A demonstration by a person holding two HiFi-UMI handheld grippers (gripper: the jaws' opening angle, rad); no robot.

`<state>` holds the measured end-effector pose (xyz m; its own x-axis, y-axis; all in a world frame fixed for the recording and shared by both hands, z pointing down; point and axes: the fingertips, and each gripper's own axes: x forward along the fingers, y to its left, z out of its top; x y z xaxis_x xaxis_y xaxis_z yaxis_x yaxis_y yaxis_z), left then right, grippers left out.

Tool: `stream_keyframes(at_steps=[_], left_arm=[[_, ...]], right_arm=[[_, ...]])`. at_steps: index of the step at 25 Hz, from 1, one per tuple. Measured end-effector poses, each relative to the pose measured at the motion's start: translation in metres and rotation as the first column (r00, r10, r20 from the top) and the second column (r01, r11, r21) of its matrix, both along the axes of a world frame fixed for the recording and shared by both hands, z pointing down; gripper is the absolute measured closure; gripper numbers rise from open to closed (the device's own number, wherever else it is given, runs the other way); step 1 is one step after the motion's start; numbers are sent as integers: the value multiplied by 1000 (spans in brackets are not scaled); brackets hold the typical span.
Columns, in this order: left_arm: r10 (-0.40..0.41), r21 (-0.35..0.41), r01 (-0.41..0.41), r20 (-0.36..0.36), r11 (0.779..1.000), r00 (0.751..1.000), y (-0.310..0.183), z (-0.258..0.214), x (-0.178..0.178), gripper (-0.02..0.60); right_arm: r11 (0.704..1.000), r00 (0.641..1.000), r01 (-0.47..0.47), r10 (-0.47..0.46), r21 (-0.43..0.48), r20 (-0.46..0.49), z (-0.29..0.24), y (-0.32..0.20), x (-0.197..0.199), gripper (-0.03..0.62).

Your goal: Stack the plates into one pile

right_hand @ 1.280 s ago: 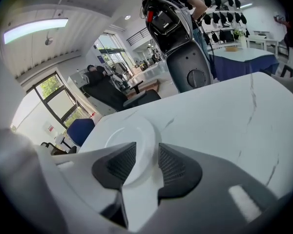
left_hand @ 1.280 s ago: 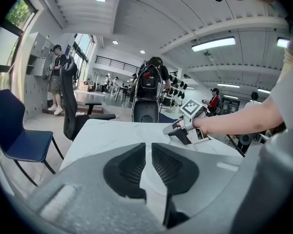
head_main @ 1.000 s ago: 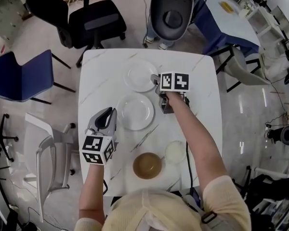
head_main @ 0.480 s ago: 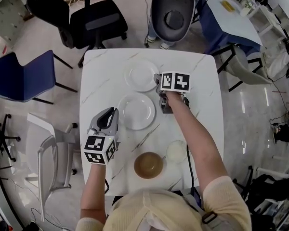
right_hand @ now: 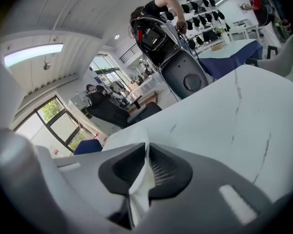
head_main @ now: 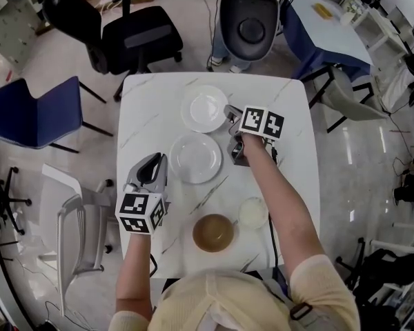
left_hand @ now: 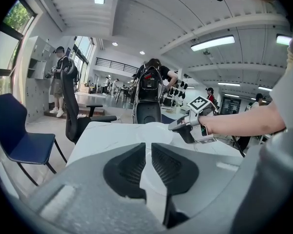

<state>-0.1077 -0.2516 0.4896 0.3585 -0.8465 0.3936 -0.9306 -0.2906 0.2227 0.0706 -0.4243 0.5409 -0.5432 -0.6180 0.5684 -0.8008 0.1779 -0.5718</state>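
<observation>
Clamping the far plate (head_main: 201,109) is the step I have in hand; the right gripper (head_main: 230,114) has just been closing its jaws, and its own view shows the thin white rim pinched between the pads, so I read the grasp as made and the carry as not yet begun. That plate lies at the far side of the table (head_main: 290,116); the near plate (head_main: 193,158) lies just below it in the head view, close but not touching, and I take it for the base of the pile.

The next move, as I judge it, is to lift the far plate clear, bring it over the near plate, level it and let go; a grip on one edge lets the plate droop, so I would go slowly.

My left gripper (head_main: 157,161) hovers just beside the near plate, jaws all but together with nothing between them.

White marbled top, glossy; a brown bowl (head_main: 212,233) and a small white bowl (head_main: 252,213) sit near me, apart from the plates. Around the table stand a blue chair (head_main: 31,112), a black office chair (head_main: 141,40) and a white chair (head_main: 72,219).
</observation>
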Motion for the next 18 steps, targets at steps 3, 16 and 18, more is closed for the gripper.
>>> stream_keyframes(at_steps=[3, 16, 18], left_arm=[[4, 10, -4, 5, 1000, 1000, 4, -5, 2, 551], [-3, 57, 3, 11, 998, 1000, 26, -29, -8, 557], [0, 62, -1, 13, 998, 1000, 30, -32, -8, 557]], right_arm=[[1000, 999, -10, 9, 15, 44, -10, 5, 0, 571], [989, 991, 10, -30, 148, 132, -63, 35, -16, 579], [987, 992, 16, -36, 161, 124, -69, 40, -17, 579]])
